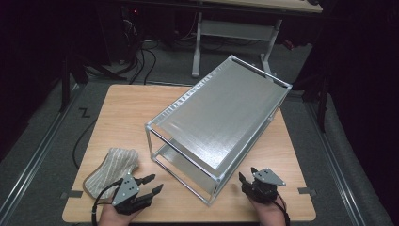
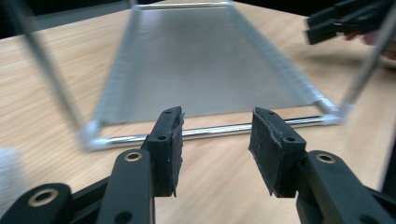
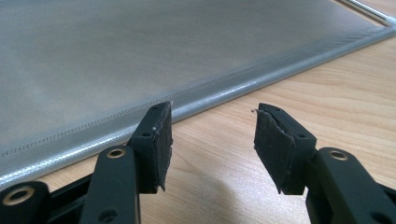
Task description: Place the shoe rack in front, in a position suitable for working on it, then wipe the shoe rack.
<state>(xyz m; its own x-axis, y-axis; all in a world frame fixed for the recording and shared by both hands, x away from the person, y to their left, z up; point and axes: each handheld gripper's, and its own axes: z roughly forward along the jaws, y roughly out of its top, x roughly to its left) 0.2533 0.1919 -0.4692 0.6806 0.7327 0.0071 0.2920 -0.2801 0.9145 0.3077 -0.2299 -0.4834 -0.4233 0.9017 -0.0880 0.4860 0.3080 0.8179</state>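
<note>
In the high view, a two-tier metal rack point(image 1: 221, 117) with grey mesh shelves is standing on the wooden counter point(image 1: 127, 113), running from the lower middle of the frame toward the upper right; a striped folded cloth point(image 1: 110, 170) is lying at the lower left, well apart from the rack's near end; the left claw point(image 1: 154, 184) is sitting at the bottom left of centre, just beside the cloth, its fingers spread and gripping nothing, pointing toward the rack's near corner; the right claw point(image 1: 248, 175) is sitting at the bottom right, near the rack's near right post, fingers parted and empty; a hand is coming in from the bottom edge behind each.

In the left gripper view, the left claw point(image 2: 215, 140) is standing open over bare counter point(image 2: 42, 93) with nothing between its pads; the rack's lower shelf point(image 2: 201, 60) is stretching away across the upper middle, its near chrome bar point(image 2: 215, 131) crossing just beyond the fingertips; the right claw point(image 2: 345, 21) is showing in the upper right corner.

In the right gripper view, the right claw point(image 3: 212, 140) is standing open, empty, above the counter point(image 3: 327, 79); the mesh shelf point(image 3: 140, 56) is filling the upper left, its rolled edge running diagonally just past the left fingertip, not touching the pads so far as can be told.
</note>
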